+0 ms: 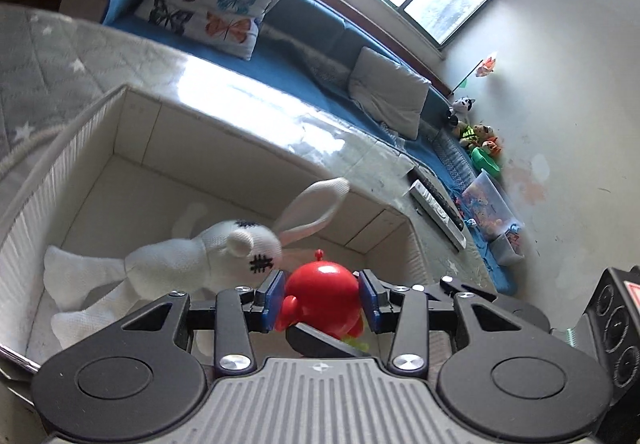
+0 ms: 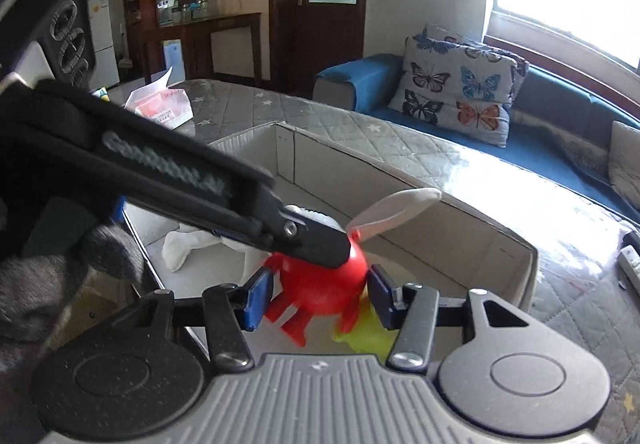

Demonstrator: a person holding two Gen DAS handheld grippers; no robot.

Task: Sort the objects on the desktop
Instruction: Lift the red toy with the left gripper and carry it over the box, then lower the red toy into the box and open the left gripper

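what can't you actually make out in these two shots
- Left wrist view: underside of the red toy, hidden by the left gripper.
- Right wrist view: most of the white plush rabbit, hidden by the other gripper's body.
- Right wrist view: the yellow-green thing, blurred and part hidden behind the right gripper.
- Whether either gripper's fingers actually touch the toy.

**Two wrist views, one shared box**

Your left wrist camera looks steeply down along its fingers, close over the open box (image 1: pixel 132 148), facing the sofa (image 1: pixel 320 44) and window. Your right wrist camera sits equally close, facing the sofa and the door (image 2: pixel 320 4). Both share the red toy (image 1: pixel 324 296), the white rabbit (image 1: pixel 192 256) and the box.
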